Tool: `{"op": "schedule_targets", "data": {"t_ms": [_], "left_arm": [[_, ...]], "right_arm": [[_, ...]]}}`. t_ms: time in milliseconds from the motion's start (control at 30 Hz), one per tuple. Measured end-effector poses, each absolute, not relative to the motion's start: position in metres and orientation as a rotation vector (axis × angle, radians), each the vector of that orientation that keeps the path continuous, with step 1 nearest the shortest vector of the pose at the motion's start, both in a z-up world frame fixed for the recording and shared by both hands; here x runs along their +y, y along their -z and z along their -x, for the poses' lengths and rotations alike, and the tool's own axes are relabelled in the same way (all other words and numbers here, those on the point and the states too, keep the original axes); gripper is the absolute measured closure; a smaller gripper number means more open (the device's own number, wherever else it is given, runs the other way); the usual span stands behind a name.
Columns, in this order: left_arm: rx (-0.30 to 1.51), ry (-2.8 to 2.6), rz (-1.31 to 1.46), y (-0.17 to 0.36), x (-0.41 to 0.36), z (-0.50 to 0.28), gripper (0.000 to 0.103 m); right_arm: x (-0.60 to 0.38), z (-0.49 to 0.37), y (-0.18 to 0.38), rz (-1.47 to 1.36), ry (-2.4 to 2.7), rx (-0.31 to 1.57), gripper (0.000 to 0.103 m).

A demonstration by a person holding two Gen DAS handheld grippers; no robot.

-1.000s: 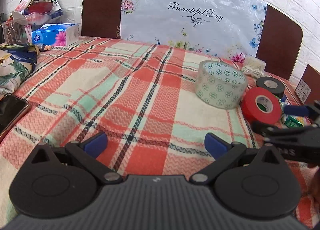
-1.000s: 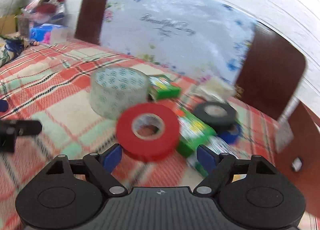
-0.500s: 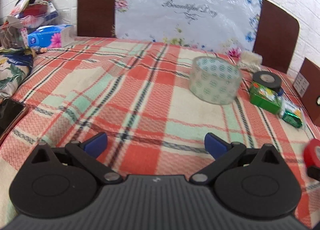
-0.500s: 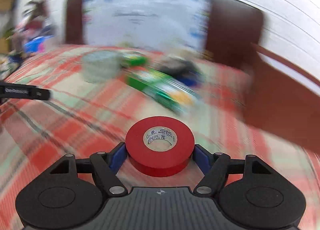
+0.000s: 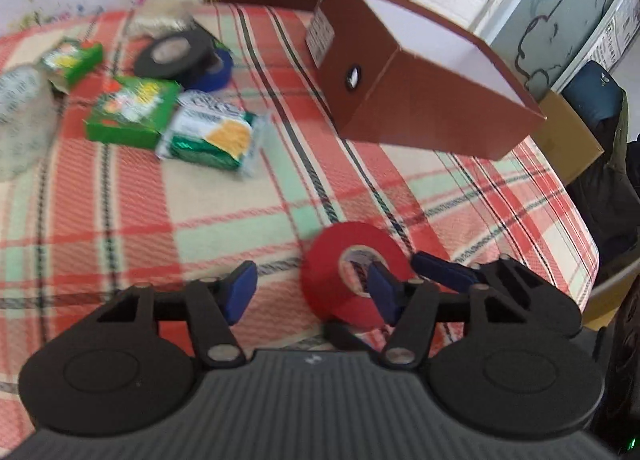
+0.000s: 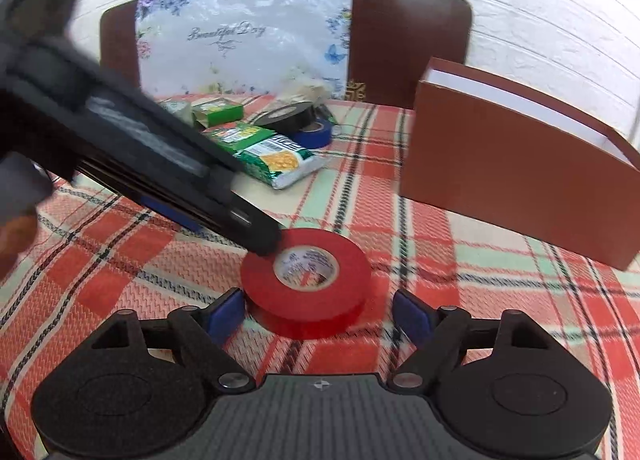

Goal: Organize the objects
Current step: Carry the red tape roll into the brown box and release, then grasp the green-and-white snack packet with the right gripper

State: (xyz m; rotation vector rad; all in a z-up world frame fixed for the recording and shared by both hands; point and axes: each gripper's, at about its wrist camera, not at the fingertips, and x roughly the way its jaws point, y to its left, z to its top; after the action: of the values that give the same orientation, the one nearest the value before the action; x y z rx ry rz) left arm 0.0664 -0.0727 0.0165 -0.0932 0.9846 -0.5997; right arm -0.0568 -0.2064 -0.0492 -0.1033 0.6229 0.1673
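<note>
Red tape roll between my 2 grippers, on the plaid cloth.

My right gripper point(image 6: 320, 314) stood open around the red electrical tape roll point(image 6: 304, 292); my left gripper point(image 5: 310, 290) was open too, 1 pad inside its core, near the brown box point(image 5: 416, 72).

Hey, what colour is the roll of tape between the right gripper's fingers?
Red tape roll, clearest in the right wrist view.

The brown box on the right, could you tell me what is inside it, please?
Only the white inner walls of the brown box show near its open top. Its floor and any contents are hidden behind its brown sides in both views.
</note>
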Motion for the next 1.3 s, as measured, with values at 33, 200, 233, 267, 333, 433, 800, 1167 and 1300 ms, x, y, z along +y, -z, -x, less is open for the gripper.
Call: {"op": "schedule_targets", "data": {"t_ms": [33, 200, 233, 267, 333, 433, 800, 1167, 1300], "left_arm": [[1.009, 0.593, 0.096, -0.009, -0.076, -0.068, 0.049], [0.985, 0.568, 0.078, -0.018, -0.093, -0.066, 0.071], [0.966, 0.573, 0.071, -0.024, -0.096, -0.067, 0.071], [0.939, 0.578, 0.067, -0.033, -0.101, -0.069, 0.071], [0.86, 0.597, 0.052, -0.059, -0.112, -0.072, 0.071], [0.735, 0.632, 0.009, -0.095, -0.138, -0.084, 0.071], [0.703, 0.621, -0.021, -0.09, -0.226, -0.171, 0.07], [0.563, 0.655, 0.038, -0.1, -0.148, -0.111, 0.06], [0.604, 0.52, 0.094, -0.087, -0.082, -0.102, 0.06]], "right_arm": [[-0.205, 0.052, 0.051, 0.107, -0.179, 0.631, 0.03], [-0.207, 0.047, 0.049, 0.076, -0.202, 0.612, 0.032], [-0.211, 0.048, 0.047, 0.059, -0.198, 0.593, 0.032], [-0.216, 0.048, 0.042, 0.046, -0.189, 0.563, 0.032], [-0.224, 0.049, 0.028, 0.049, -0.159, 0.471, 0.032], [-0.239, 0.04, 0.001, 0.089, -0.083, 0.321, 0.032], [-0.326, -0.068, -0.02, 0.015, 0.032, 0.325, 0.032], [-0.32, -0.013, -0.007, 0.0, 0.129, 0.167, 0.016], [-0.305, 0.0, -0.002, -0.054, 0.05, 0.201, 0.016]]}}
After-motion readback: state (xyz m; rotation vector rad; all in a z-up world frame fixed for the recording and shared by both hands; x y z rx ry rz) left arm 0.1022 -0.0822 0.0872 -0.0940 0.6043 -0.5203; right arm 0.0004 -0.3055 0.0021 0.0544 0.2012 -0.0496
